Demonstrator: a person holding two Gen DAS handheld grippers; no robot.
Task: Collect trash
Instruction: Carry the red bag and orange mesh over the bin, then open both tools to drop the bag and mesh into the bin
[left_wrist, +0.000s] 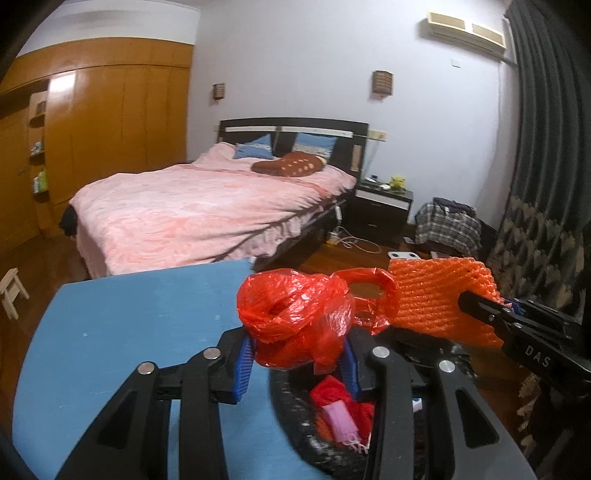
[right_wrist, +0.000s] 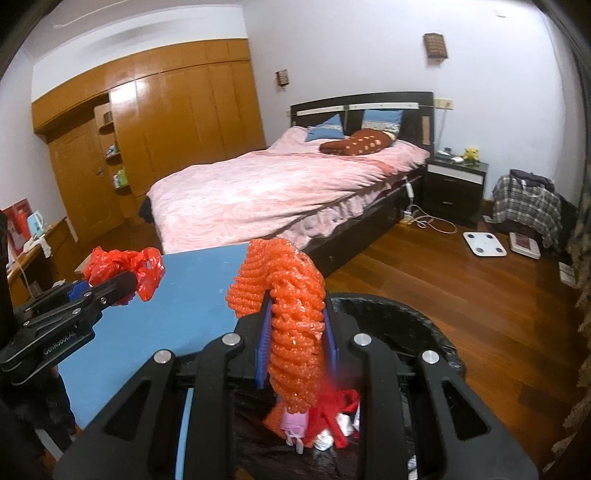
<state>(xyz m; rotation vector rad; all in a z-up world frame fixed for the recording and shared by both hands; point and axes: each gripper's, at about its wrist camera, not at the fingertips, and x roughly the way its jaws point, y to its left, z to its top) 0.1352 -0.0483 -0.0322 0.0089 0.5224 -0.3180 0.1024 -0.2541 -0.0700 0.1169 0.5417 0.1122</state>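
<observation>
Trash rides in both your tongs. Your left tongs (left_wrist: 297, 352) are clamped on a crumpled red plastic bag (left_wrist: 295, 317), its blue pads (left_wrist: 243, 365) pressing the bundle from both sides, at the desk's right edge and over the rim of the bin. Your right tongs (right_wrist: 297, 339) are pinched narrow on an orange foam net sleeve (right_wrist: 284, 291), which stands up between the pads and droops below them toward the bin.

The black-lined bin (right_wrist: 402, 328) sits just beside the blue desk (right_wrist: 177, 295), off its right edge. Inside it lie red scraps and a pink strip (right_wrist: 293, 424); what they are is hard to make out, since your tongs' arms cover much of the opening and the bin's near wall is cut off by the frame.

Writing is sparse. In the left wrist view the right tongs' body reads "DAS", with the rest of the word hidden. In the right wrist view the left tongs' body reads something like "GenRobot.AI", though the letters are small and blurred.

The far desk corner is hidden behind the bag.
</observation>
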